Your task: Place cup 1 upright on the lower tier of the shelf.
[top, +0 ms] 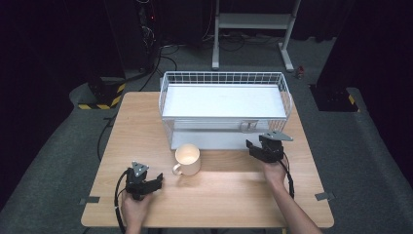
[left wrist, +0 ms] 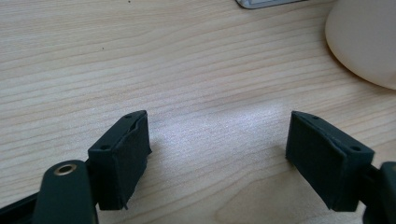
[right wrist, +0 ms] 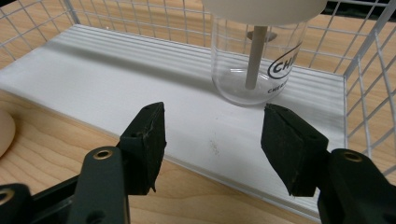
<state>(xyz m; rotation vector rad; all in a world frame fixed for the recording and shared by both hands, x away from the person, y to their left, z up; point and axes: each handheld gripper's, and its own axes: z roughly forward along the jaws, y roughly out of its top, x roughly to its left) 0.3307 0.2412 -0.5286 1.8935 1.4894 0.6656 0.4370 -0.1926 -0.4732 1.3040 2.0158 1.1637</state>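
surface: wooden table (top: 229, 190) | on it: cream mug (top: 187, 159), white wire rack (top: 224, 108)

Showing pale wood grain on the light wooden surface (top: 224, 190); gleaming white across the wire-mesh rack (top: 224, 78); glowing cream on the round ceramic mug (top: 187, 158); carrying black lettering on the clear glass jar (right wrist: 259, 70).

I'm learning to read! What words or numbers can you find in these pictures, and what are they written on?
"CHE": big dark letters in an oval logo on the clear cup standing on the lower shelf of the wire rack; the rest of the word curves out of sight.
"CHE": smaller line just beneath it, also cut off.
The cream mug and the table carry no writing.
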